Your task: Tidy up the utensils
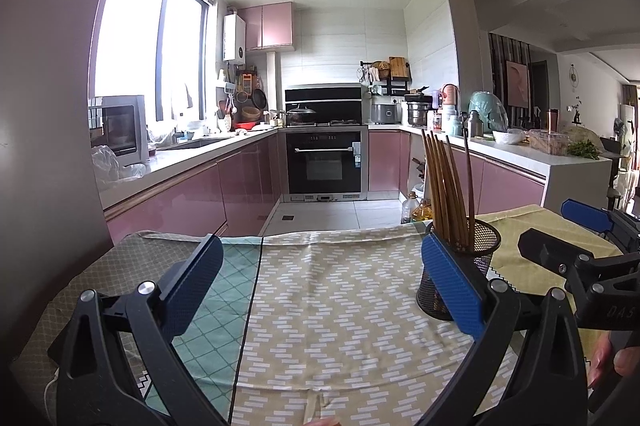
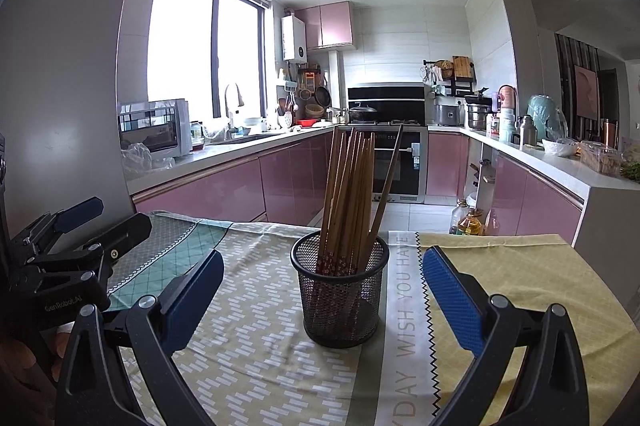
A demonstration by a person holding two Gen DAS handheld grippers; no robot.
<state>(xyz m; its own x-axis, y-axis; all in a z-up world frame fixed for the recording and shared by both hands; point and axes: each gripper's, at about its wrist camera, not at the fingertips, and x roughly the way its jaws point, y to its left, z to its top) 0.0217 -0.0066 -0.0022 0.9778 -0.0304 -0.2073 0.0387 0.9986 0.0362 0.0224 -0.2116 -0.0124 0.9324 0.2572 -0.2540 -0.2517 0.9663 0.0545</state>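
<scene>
Right claw (image 2: 322, 290) stands spread wide and empty, its blue pads flanking but not touching the black mesh holder (image 2: 340, 290). Left claw (image 1: 322, 286) is likewise spread and empty, with the holder beside its right pad. Wooden chopsticks (image 2: 348, 193) stand bundled in the holder, on the cloth-covered bench (image 2: 256, 338) toward its far edge.

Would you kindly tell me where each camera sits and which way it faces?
Left wrist: on the left gripper, facing the kitchen across the tablecloth; right gripper and fingertips at right.
Right wrist: on the right gripper, facing the mesh holder of chopsticks; left gripper at left.
Shared: holder, chopsticks, tablecloth, oven.
</scene>
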